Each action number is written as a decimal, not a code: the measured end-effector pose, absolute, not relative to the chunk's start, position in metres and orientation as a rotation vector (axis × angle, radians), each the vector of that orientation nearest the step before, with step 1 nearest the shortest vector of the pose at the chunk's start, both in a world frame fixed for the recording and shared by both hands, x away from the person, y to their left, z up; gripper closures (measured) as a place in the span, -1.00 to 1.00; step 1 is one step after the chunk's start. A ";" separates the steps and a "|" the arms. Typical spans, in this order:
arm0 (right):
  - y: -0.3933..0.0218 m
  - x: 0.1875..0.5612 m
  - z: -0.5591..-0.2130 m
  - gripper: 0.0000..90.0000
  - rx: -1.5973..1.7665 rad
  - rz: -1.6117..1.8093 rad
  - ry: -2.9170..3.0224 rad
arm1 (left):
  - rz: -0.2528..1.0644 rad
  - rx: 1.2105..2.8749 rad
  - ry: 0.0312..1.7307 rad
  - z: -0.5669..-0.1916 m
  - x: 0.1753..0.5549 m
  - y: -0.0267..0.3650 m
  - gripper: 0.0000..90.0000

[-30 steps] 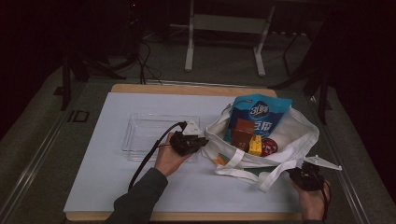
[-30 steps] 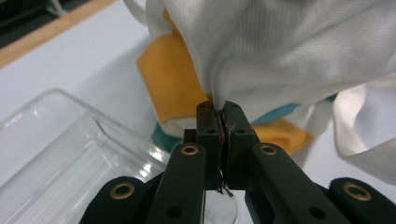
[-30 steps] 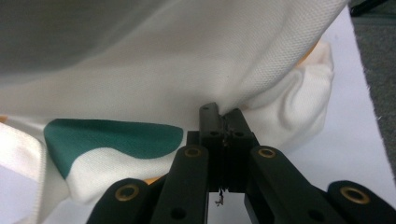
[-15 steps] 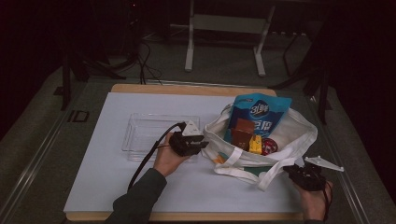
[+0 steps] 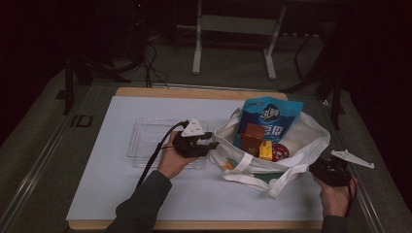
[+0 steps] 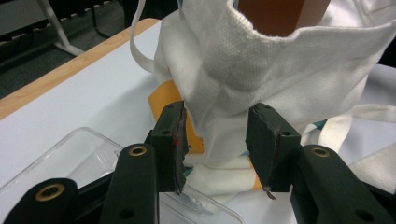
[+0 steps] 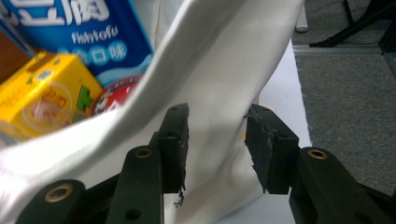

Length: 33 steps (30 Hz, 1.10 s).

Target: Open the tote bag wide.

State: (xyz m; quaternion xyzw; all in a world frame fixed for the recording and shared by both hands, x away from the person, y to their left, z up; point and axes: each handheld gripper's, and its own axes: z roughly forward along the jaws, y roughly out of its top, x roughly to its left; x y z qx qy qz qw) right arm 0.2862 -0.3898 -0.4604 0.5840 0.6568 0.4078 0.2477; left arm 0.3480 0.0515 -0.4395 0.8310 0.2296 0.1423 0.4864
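Both grippers, left (image 5: 213, 144) and right (image 5: 317, 167), had just opened, letting go of the white bag (image 5: 296, 145); it sat slack on the table (image 5: 111, 194), snacks inside, likely released.

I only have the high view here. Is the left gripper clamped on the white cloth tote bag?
Observer: No. In the left gripper view, the left gripper has just been opening its jaws, and the white cloth tote bag sits unpinched between them.
Operator: And the right gripper?
Observer: The right gripper has just been opening its jaws too; they stand apart, with the cloth not pinched.
Operator: Any Latin lettering on the blue plastic snack pouch?
Observer: The right gripper view shows "Fishtofu" on the blue plastic snack pouch.
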 end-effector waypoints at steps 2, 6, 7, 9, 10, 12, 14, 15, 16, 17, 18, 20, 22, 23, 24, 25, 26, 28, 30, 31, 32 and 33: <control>-0.390 0.289 -0.458 0.47 1.593 1.110 1.791 | 0.353 2.025 0.565 -0.439 0.349 0.049 0.43; -0.389 0.292 -0.460 0.84 1.596 1.094 1.807 | 0.363 2.061 0.575 -0.441 0.349 0.045 0.77; -0.389 0.291 -0.461 0.90 1.600 1.092 1.812 | 0.361 2.074 0.573 -0.442 0.349 0.044 0.82; -0.388 0.291 -0.465 0.95 1.599 1.079 1.819 | 0.358 2.100 0.576 -0.445 0.348 0.043 0.88; -0.388 0.291 -0.465 0.95 1.599 1.079 1.819 | 0.358 2.100 0.576 -0.445 0.348 0.043 0.90; -0.389 0.289 -0.471 0.97 1.611 1.066 1.828 | 0.377 2.140 0.568 -0.448 0.346 0.040 0.93; -0.390 0.288 -0.475 0.98 1.620 1.042 1.837 | 0.384 2.153 0.566 -0.449 0.346 0.039 0.94; -0.391 0.287 -0.477 0.98 1.623 1.035 1.844 | 0.392 2.174 0.565 -0.451 0.345 0.037 0.94; -0.393 0.287 -0.480 0.98 1.631 1.036 1.848 | 0.396 2.188 0.565 -0.453 0.345 0.037 0.94; -0.394 0.287 -0.482 0.98 1.635 1.034 1.853 | 0.398 2.198 0.569 -0.454 0.346 0.036 0.94; -0.396 0.287 -0.485 0.98 1.642 1.036 1.854 | 0.398 2.198 0.569 -0.454 0.346 0.036 0.94; -0.398 0.288 -0.490 0.98 1.660 1.028 1.859 | 0.417 2.235 0.584 -0.458 0.348 0.034 0.95; -0.399 0.289 -0.493 0.98 1.669 1.024 1.864 | 0.424 2.242 0.596 -0.459 0.348 0.033 0.94; -0.399 0.290 -0.496 0.98 1.678 1.016 1.868 | 0.429 2.246 0.605 -0.460 0.349 0.032 0.94; -0.399 0.293 -0.501 0.98 1.690 1.003 1.877 | 0.441 2.251 0.619 -0.460 0.350 0.031 0.95; -0.398 0.294 -0.504 0.98 1.701 1.001 1.878 | 0.441 2.251 0.619 -0.460 0.350 0.031 0.95; -0.398 0.295 -0.506 0.98 1.713 1.000 1.877 | 0.439 2.249 0.643 -0.460 0.353 0.029 0.95; -0.399 0.296 -0.508 0.98 1.723 1.001 1.876 | 0.437 2.251 0.655 -0.460 0.354 0.029 0.95; -0.397 0.298 -0.509 0.98 1.738 0.984 1.875 | 0.431 2.257 0.677 -0.462 0.356 0.027 0.95; -0.397 0.298 -0.509 0.98 1.735 0.973 1.878 | 0.428 2.260 0.696 -0.463 0.356 0.026 0.95; -0.397 0.298 -0.509 0.98 1.735 0.973 1.878 | 0.428 2.260 0.696 -0.463 0.356 0.026 0.94; -0.395 0.298 -0.507 0.96 1.736 0.961 1.875 | 0.426 2.252 0.708 -0.462 0.355 0.026 0.93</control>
